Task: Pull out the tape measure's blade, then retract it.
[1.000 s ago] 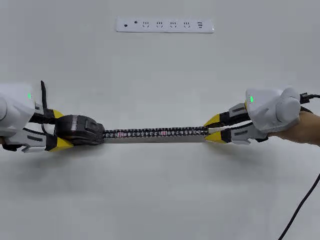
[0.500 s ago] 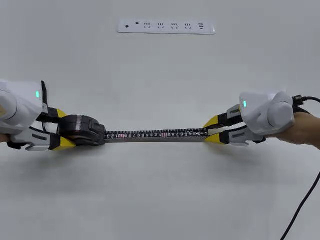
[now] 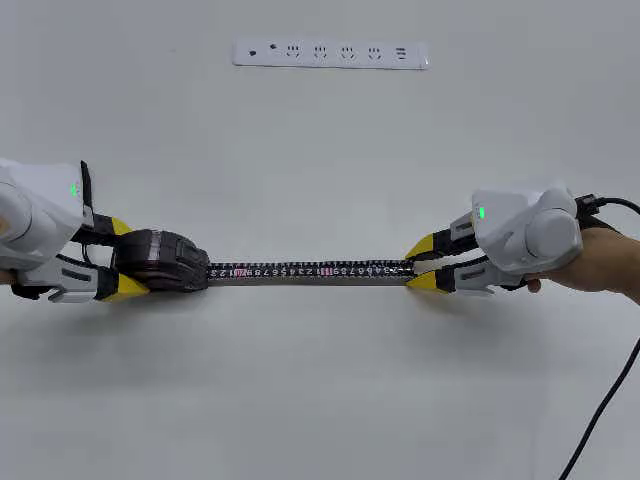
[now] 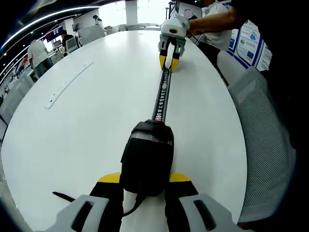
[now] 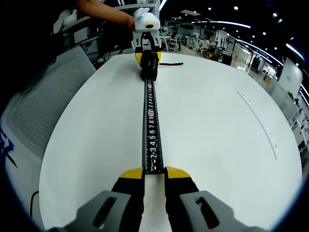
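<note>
At 9 o'clock in the head view: white left gripper [image 3: 124, 258] with yellow-tipped jaws, closed around the black, rounded plastic tape measure case [image 3: 160, 260], one jaw against each flank, case resting on the white tabletop [image 3: 320, 390]. From the case mouth toward 3 o'clock: dark metal blade [image 3: 310, 270] with white numerals, drawn out straight and lying low along the tabletop. At 3 o'clock: matching right gripper [image 3: 421, 264], jaws narrowed to a slim gap and pinching the blade's free end. At 12 o'clock, well apart: white power strip [image 3: 330, 50], not involved.

Judged stage: extension apparently complete, retraction to follow. For a clean retraction, clamp the case firmly against any twist. Guide the pinched end toward 9 o'clock along the blade's own line, slowly, at table level. Avoid lifting or rolling the blade, likely to kink. Release only with the end hook close to the case mouth, to prevent snap-back.
</note>
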Motion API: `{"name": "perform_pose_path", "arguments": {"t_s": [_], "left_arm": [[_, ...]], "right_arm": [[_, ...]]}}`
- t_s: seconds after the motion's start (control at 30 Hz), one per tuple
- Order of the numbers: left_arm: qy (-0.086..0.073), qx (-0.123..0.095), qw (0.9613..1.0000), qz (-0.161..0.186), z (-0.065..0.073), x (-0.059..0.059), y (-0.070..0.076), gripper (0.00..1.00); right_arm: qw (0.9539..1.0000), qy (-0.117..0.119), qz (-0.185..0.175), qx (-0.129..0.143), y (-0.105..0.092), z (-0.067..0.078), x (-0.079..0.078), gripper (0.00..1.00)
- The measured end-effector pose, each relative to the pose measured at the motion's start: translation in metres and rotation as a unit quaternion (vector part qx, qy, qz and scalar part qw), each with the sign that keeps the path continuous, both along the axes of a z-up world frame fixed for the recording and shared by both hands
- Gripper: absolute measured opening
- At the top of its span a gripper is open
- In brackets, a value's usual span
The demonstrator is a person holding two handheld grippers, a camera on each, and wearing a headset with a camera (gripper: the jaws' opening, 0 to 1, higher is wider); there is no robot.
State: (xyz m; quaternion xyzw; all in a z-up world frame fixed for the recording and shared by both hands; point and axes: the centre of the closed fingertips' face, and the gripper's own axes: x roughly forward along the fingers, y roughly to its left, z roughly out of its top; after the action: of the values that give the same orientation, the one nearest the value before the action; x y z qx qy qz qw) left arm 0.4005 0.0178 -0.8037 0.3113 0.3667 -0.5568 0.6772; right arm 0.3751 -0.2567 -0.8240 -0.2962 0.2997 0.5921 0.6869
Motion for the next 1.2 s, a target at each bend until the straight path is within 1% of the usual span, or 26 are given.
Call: {"name": "perform_pose_path", "arguments": {"t_s": [0.17,0.33,0.57,0.67,0.77,0.83,0.97,1.07,1.17,1.2], "left_arm": [[-0.001,-0.002,1.0,0.0,0.0,0.0,0.0,0.3],[0.005,-0.005,1.0,0.003,-0.001,0.0,0.0,0.3],[0.006,0.0,1.0,0.003,-0.002,-0.001,0.001,0.31],[0.006,0.0,1.0,0.004,-0.002,-0.001,0.001,0.35],[0.002,-0.005,0.9999,0.009,-0.001,-0.002,0.004,0.37],[0.0,-0.009,0.9999,0.012,0.0,-0.002,0.006,0.41],[-0.004,-0.017,0.9996,0.02,0.004,-0.002,0.007,0.47],[-0.009,-0.021,0.9994,0.025,0.006,-0.001,0.007,0.55],[-0.01,-0.02,0.9994,0.026,0.008,-0.002,0.008,0.61],[-0.01,-0.019,0.9995,0.025,0.008,-0.004,0.009,0.63]], "right_arm": [[1.0,0.0,-0.001,-0.002,0.0,0.0,0.0,0.15],[1.0,-0.003,-0.002,-0.003,0.001,-0.001,0.002,0.16],[1.0,-0.003,-0.004,0.002,0.006,0.001,0.003,0.17],[1.0,-0.004,-0.005,0.002,0.006,0.001,0.003,0.19],[0.9999,-0.008,-0.013,0.006,0.006,0.007,0.006,0.21],[0.9998,-0.01,-0.019,0.007,0.005,0.01,0.007,0.24],[0.9994,-0.015,-0.032,0.006,0.002,0.013,0.008,0.34],[0.9991,-0.019,-0.038,0.006,0.0,0.016,0.007,0.41],[0.9988,-0.019,-0.044,0.006,-0.002,0.019,0.006,0.51],[0.9986,-0.02,-0.049,0.004,-0.003,0.02,0.005,0.56]]}}
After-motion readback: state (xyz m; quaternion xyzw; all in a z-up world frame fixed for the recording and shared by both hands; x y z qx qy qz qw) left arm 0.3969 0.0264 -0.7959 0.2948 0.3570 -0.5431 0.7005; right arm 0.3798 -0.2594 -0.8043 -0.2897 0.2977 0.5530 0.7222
